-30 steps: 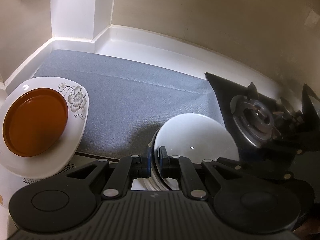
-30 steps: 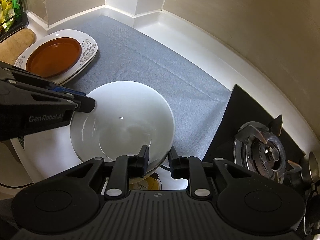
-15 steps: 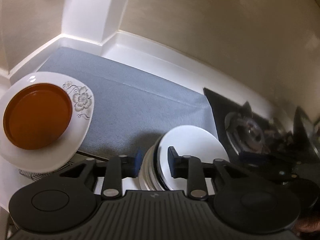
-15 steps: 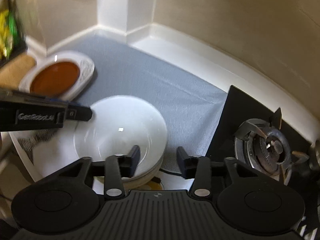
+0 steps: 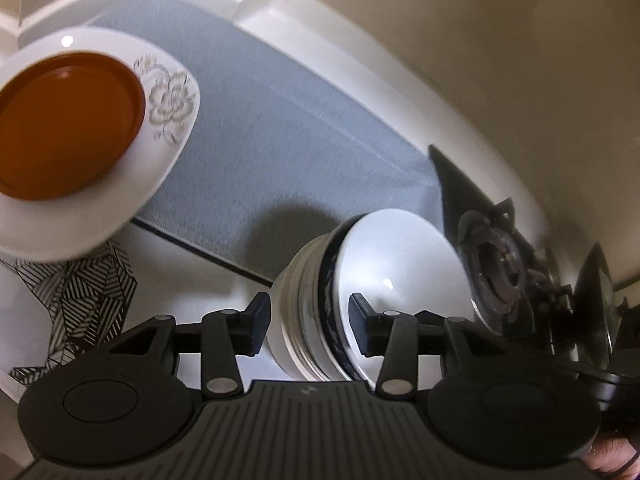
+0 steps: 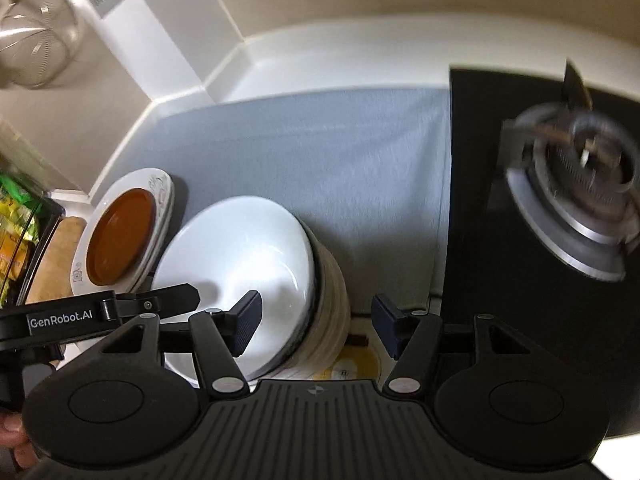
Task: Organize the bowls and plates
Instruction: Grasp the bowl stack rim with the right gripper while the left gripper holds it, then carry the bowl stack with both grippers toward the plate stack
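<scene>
My fingers spread around the stack.
Glossy white ceramic bowl (image 5: 394,264) tops nested bowls; both left gripper (image 5: 308,322) and right gripper (image 6: 316,322) gape.

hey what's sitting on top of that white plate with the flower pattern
A brown plate lies on the flowered white plate, covering most of it. More plate rims show beneath in the right wrist view; how many is unclear.

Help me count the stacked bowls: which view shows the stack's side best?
The left wrist view: the bowl stack shows its layered rims between the open jaws. The right wrist view shows mostly the top bowl's inside, with blurred rims.
</scene>
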